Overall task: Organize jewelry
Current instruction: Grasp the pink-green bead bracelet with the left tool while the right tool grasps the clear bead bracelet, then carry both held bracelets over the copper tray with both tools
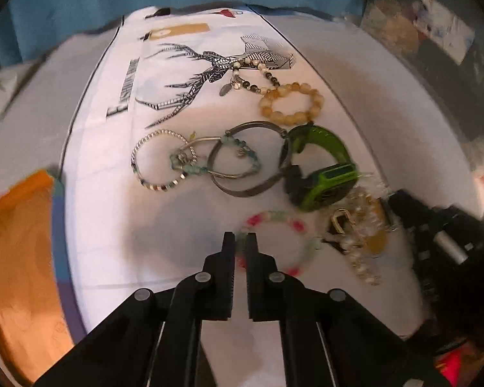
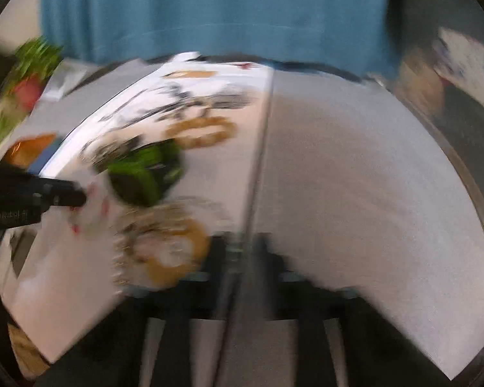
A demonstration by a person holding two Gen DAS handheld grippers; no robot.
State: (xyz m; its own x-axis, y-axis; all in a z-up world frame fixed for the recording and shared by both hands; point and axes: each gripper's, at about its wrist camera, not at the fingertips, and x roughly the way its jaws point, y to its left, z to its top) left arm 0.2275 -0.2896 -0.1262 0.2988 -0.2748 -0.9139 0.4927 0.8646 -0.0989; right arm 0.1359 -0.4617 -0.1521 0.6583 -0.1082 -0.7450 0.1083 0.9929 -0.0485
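A pink and green bead bracelet (image 1: 297, 225) lies on the white deer-print cloth (image 1: 113, 193), and my left gripper (image 1: 240, 240) is shut on its left edge. Beyond it lie a green watch (image 1: 326, 180), a silver bangle (image 1: 251, 192), a silver chain bracelet (image 1: 135, 158) and a yellow bead bracelet (image 1: 267, 104). A tangle of pearl and gold jewelry (image 1: 361, 235) sits to the right. The right wrist view is blurred: my right gripper (image 2: 243, 250) hangs over the cloth's right edge beside that tangle (image 2: 164, 248), fingers close together. Whether anything is between them I cannot tell.
An orange tray (image 1: 19, 258) sits left of the cloth. A dark and cream bead bracelet (image 1: 267, 75) lies on the deer print. Grey tabletop (image 2: 355, 177) spreads right of the cloth. A blue curtain (image 2: 209, 9) hangs behind, and a plant (image 2: 32, 61) stands far left.
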